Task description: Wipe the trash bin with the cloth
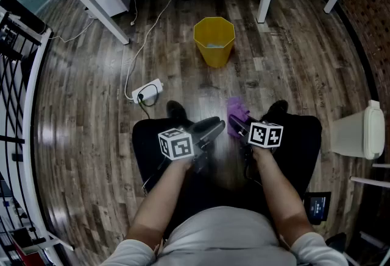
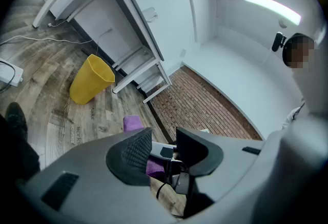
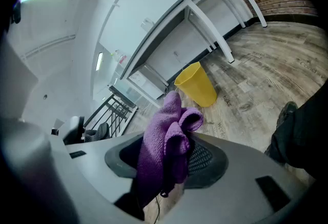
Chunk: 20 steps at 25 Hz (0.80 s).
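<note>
- Head view first, biggest stuff down: the wood floor [image 1: 292,64] fills most of it, and the yellow trash bin [image 1: 214,41] stands upright out in front of my feet, near a white desk leg. It's well apart from both grippers.
- There's also a white lidded bin [image 1: 356,131] off to my right. I'm reading the yellow one as the target since it's straight ahead.
- Both forearms reach forward over my lap, with the marker cubes side by side and the tips angled in toward each other, almost meeting.
- Right gripper [image 1: 234,123] tilts down toward the floor and is clamped on the purple cloth [image 3: 166,141]. The cloth bunches up and pokes out above the jaws.
- Left gripper [image 1: 217,126] sits closer to level, jaws apart with nothing gripped. Looking along them, I just see the cloth and the other gripper's tip beyond the gap.
- Step-wise I'd say this is pre-wipe: cloth in hand, bin not reached.
- Next move calls for closing the distance to the bin and getting the cloth onto its rim or wall, maybe steadying it with the free left so it doesn't skid.
</note>
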Available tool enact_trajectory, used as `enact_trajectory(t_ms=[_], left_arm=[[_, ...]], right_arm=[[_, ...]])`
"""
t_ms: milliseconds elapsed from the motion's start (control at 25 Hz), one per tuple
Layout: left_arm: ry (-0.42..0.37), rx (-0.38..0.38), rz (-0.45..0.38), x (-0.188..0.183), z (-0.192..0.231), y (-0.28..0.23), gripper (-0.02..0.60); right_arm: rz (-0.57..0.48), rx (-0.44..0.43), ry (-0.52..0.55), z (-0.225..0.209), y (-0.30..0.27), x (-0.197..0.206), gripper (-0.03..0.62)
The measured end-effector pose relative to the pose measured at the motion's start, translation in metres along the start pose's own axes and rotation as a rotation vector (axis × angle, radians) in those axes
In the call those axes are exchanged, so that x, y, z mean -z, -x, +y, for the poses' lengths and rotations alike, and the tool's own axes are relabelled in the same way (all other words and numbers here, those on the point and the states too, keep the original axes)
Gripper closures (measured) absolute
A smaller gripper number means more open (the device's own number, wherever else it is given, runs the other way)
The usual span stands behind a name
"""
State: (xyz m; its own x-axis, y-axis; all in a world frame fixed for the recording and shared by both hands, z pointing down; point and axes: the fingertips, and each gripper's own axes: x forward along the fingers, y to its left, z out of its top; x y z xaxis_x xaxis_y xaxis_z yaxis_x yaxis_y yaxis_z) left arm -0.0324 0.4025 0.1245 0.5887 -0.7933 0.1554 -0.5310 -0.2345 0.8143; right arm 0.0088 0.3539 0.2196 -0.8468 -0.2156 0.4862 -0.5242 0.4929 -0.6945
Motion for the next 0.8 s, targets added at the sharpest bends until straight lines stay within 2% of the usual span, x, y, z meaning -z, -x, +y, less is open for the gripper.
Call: enact_trajectory(t_ms=[160,480,680,800], left_arm=[[0.001,0.001,0.000,0.001,-0.001,-0.001,0.442],[-0.025,-0.009,0.010,0.004,-0.004,0.000,0.442],[0.002,-0.033,-0.029,0.003,0.010,0.005,0.442],[-0.007,-0.005,-0.050,-0.006,0.004,0.003,0.442]], right_arm=[[-0.010,-0.012,-0.014,0.004,0.001,-0.001,0.395],[-0.024,0.038,-0.083,-0.007,-0.001,-0.002,0.395],[0.000,0.075,-0.093,-0.008,-0.004,0.001,0.395],[0.012,0.112,-0.095,-0.011,-0.007,-0.006,0.395]])
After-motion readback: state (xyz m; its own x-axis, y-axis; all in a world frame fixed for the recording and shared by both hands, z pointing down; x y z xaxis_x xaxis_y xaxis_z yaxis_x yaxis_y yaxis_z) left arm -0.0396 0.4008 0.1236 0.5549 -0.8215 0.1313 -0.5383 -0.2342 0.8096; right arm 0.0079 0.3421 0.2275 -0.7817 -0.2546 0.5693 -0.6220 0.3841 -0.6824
